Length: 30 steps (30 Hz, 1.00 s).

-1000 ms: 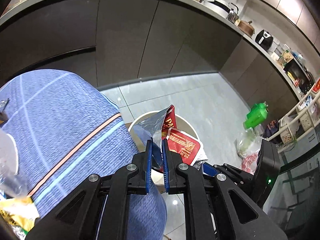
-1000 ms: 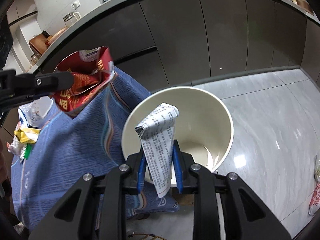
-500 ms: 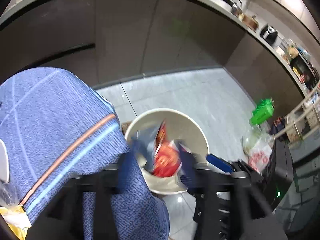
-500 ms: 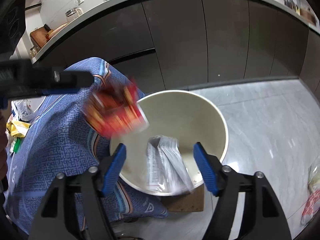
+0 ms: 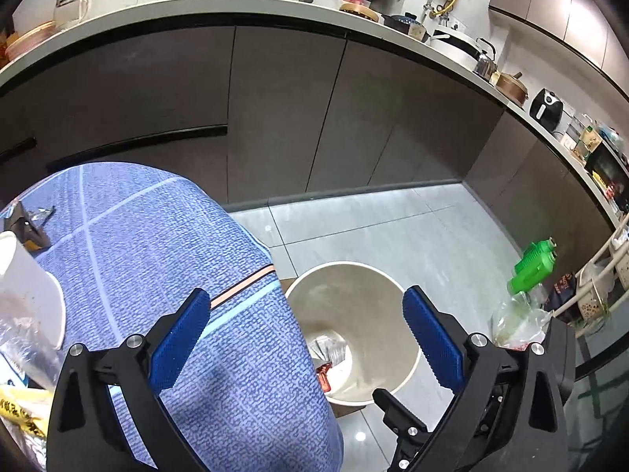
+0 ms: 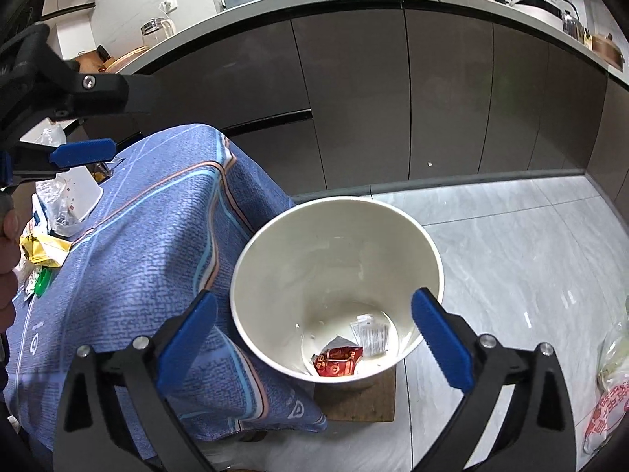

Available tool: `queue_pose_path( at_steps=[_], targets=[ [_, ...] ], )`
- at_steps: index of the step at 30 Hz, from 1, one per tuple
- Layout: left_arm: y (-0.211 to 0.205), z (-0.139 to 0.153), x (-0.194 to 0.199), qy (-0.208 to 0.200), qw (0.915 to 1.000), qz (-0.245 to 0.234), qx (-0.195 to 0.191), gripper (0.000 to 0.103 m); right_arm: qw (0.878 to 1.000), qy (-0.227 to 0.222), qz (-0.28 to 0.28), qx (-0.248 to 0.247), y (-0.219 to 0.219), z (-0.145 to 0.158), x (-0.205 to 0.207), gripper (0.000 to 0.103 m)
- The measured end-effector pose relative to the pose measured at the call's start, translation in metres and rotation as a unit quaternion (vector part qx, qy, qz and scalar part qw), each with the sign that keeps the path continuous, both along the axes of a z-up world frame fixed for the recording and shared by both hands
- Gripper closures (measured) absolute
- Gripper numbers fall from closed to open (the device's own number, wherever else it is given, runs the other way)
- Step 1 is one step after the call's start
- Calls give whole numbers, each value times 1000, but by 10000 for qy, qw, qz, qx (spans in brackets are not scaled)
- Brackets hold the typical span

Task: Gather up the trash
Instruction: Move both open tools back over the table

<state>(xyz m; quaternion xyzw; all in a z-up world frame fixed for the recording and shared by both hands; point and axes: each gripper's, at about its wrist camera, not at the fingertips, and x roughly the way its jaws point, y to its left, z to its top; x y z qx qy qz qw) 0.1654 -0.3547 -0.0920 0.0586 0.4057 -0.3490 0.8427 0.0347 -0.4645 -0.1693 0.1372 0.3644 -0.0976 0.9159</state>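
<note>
Both grippers hang above the white bin (image 6: 338, 236), jaws opening wide, nothing between them: left gripper (image 5: 304, 340), right gripper (image 6: 314, 338). On the bin's floor lie a red wrapper (image 6: 338, 360) and, touching it, a white printed wrapper (image 6: 371, 334). Beside the bin stands a blue-clothed table (image 6: 149, 236).

dark cabinets (image 5: 275, 110), grey tiled floor (image 5: 393, 236)

My left camera looks down from over the blue cloth (image 5: 165, 259), with the bin (image 5: 350, 271) a bit off. My right camera looks down too, closer to that bin (image 6: 338, 212). Both show the cloth, bin and dark cupboards (image 5: 275, 98).
</note>
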Motion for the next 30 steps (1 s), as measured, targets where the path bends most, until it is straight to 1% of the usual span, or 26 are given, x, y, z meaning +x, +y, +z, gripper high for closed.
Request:
queue_pose_path(
  at_steps=[5,11,14,18,21,26,30],
  targets=[
    [19,14,-10,-103,9999,73,-92,9,9999,-151,37,-30,8,18,-6,4],
    [53,43,-29,-277,9989,324,-220,9,9986,-424,235,-200,31,50,-13,4],
    [79,56,-40,-373,9976,493,-301,9,9972,-605,375,-206,46,67,-15,4],
    [121,69,-54,-454,9945,839,-426,9,9942,-808,654,-277,71,88,-18,4],
    [155,71,-59,-430,9913,1161,-449,9,9910,-923,899,-372,92,100,-18,4],
    [217,58,-61,-153,9842,1718,-395,9,9849,-1018,1332,-439,127,117,-17,4],
    [266,51,-64,41,9739,2222,-468,9,9792,-1048,1705,-345,153,122,-14,4]
  ],
)
